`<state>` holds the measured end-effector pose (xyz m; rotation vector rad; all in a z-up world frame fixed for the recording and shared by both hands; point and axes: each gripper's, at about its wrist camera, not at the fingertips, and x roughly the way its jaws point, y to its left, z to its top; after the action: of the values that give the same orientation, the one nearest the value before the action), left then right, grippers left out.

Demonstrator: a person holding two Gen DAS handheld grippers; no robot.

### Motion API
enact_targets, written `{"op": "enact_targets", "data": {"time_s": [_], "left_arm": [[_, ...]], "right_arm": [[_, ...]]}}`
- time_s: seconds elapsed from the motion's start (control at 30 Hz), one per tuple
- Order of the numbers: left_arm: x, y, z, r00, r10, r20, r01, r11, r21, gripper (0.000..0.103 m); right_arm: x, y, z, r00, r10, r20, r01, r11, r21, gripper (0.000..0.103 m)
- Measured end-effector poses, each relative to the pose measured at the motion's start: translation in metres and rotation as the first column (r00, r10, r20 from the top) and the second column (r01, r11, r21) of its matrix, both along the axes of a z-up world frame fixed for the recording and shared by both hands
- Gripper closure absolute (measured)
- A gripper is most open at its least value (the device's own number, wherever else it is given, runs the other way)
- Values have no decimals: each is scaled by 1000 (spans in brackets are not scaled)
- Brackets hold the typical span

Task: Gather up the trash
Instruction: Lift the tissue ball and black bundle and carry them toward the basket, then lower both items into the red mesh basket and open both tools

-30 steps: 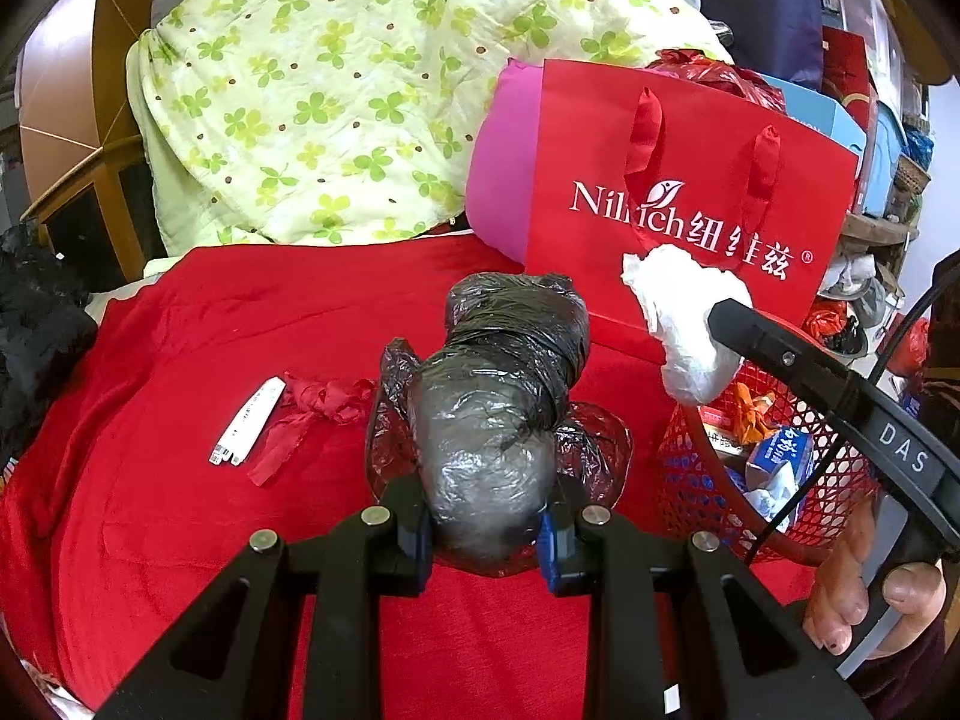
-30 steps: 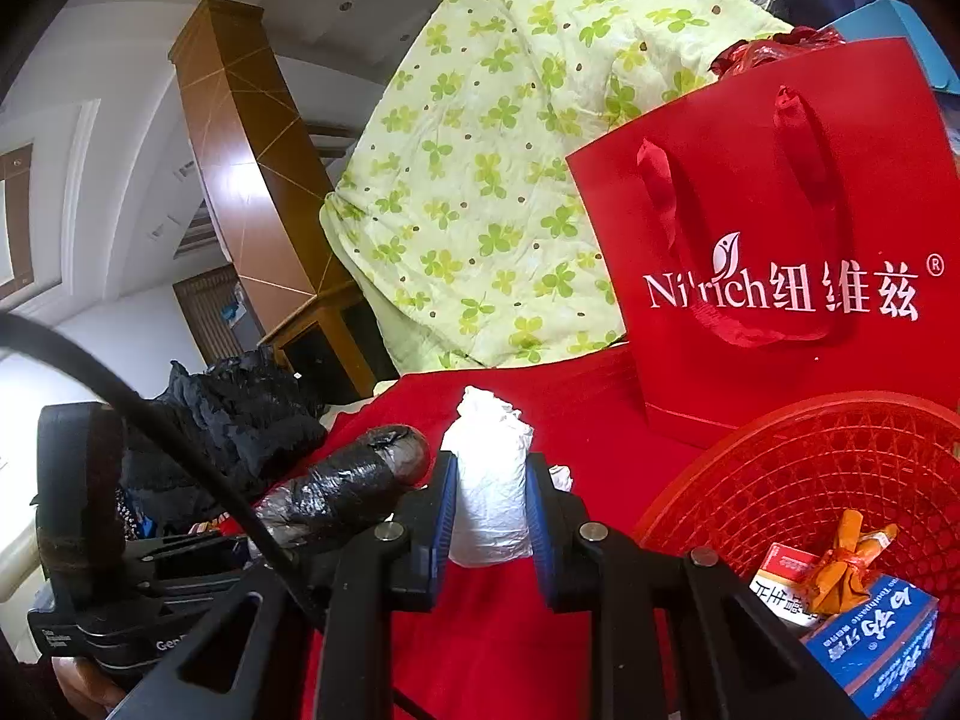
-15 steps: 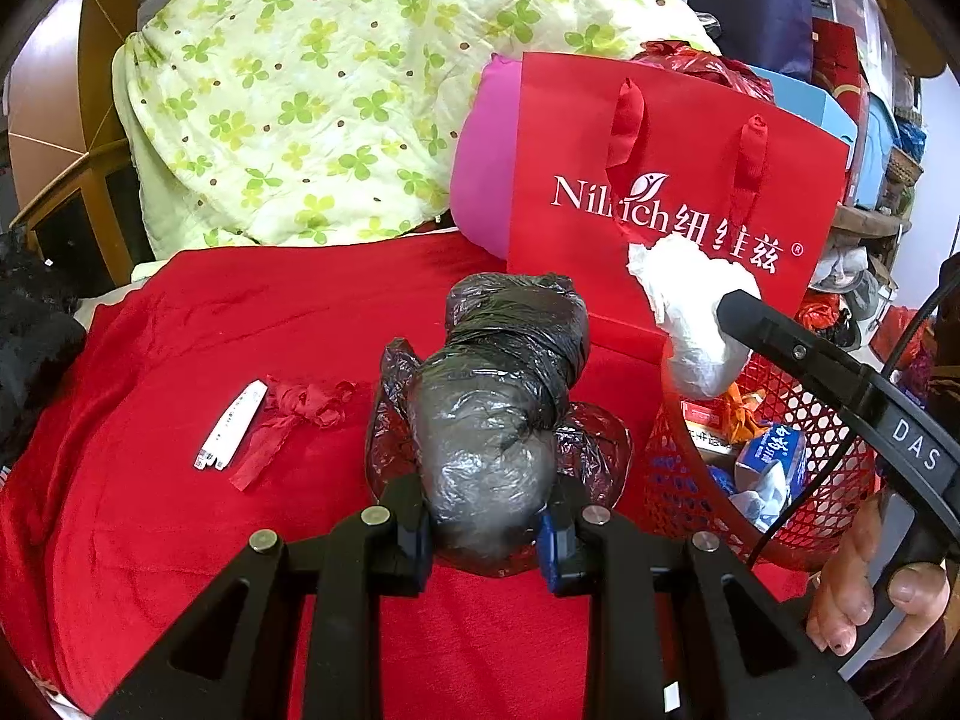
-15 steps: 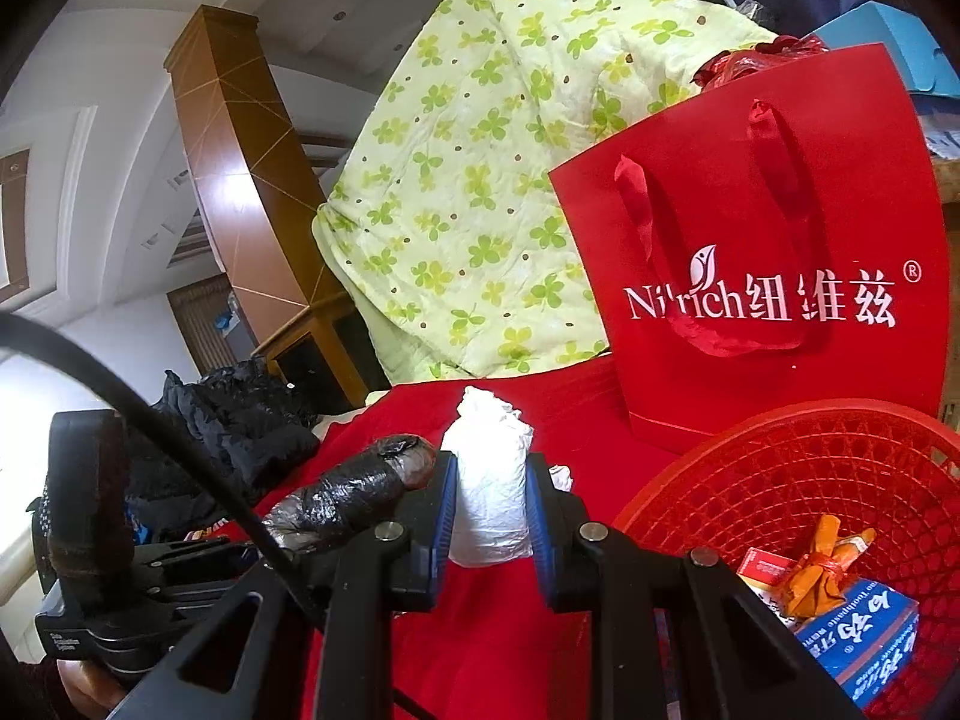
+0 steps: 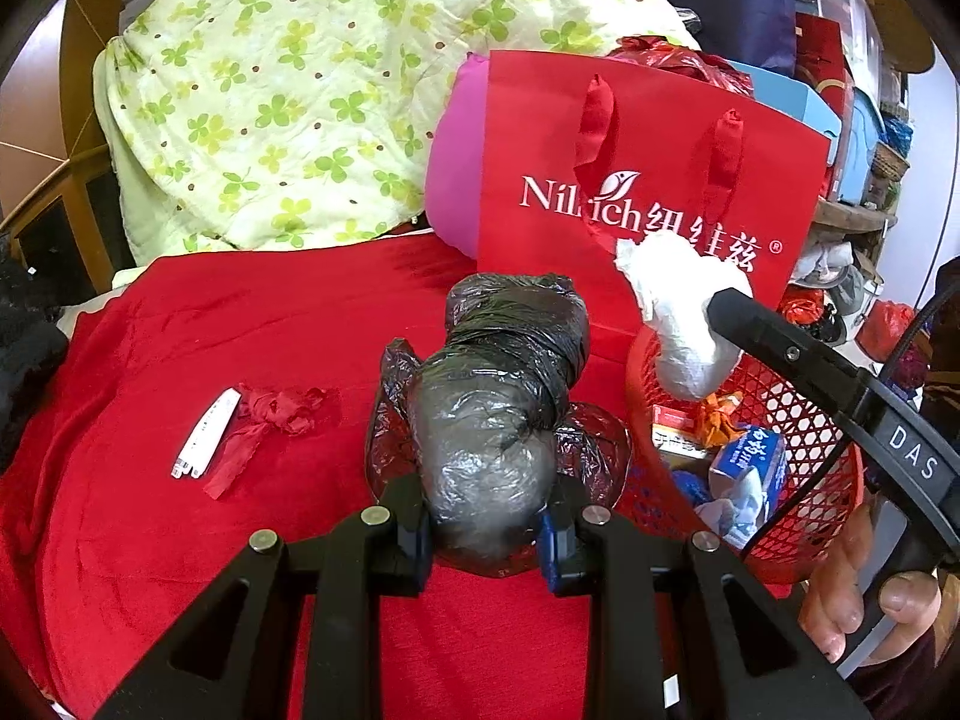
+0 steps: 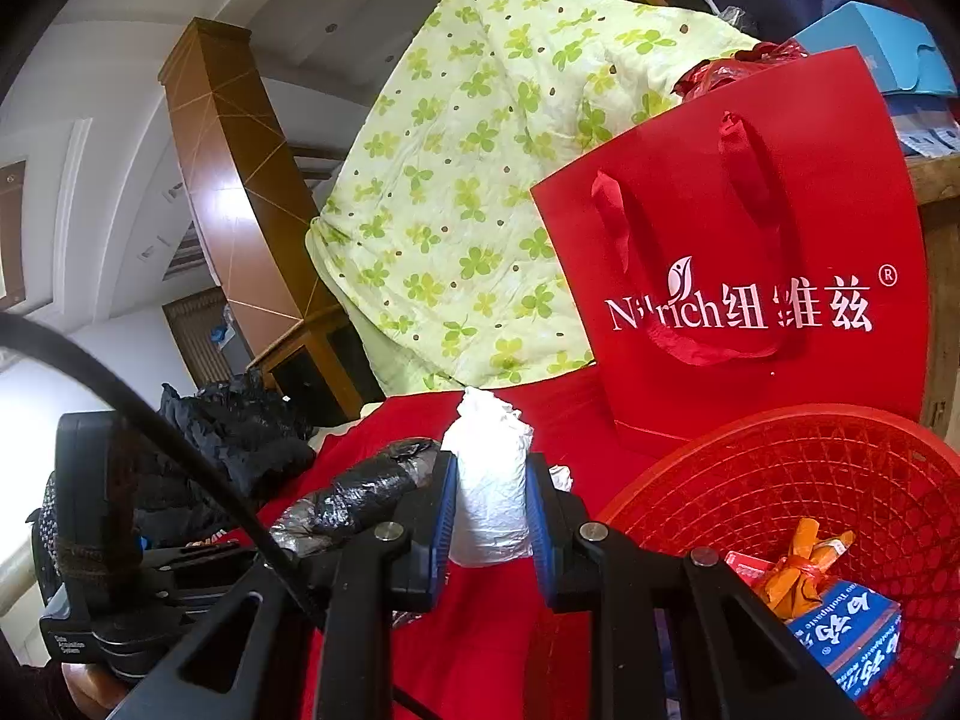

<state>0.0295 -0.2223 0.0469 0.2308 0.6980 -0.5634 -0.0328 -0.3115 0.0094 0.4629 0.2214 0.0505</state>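
Red cloth [image 5: 300, 330] bears red basket [image 5: 798, 396]; left gripper [image 5: 486, 531] clamps black bag [image 5: 498, 396], right gripper [image 6: 489, 516] white wad [image 6: 489, 492]

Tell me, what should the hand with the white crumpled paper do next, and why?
Probably carry it a little further over the red basket and let go. The right gripper is shut on the white paper wad, which hangs near the basket's rim, and other trash already lies inside. The left gripper holds the black bag bundle.

Black bag bundle [image 5: 504, 396]: crumpled plastic, knotted, lifted over the red cloth.
White wad [image 5: 684, 324]: crumpled, upright, above the red mesh basket [image 5: 798, 408] rim.
Basket contents: blue box [image 6: 846, 636], orange wrapper [image 6: 798, 558].
Red scrap [image 5: 270, 420]: lying flat beside a white stick [image 5: 207, 432].
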Motion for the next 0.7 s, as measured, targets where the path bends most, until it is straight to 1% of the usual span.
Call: {"op": "enact_targets", "data": {"time_s": [0.7], "left_arm": [[-10,-34,6,998,-67,-9,67,998,-11,74]], "right_arm": [[-17,-11,1,999,-35,16,35,999,13,79]]}}
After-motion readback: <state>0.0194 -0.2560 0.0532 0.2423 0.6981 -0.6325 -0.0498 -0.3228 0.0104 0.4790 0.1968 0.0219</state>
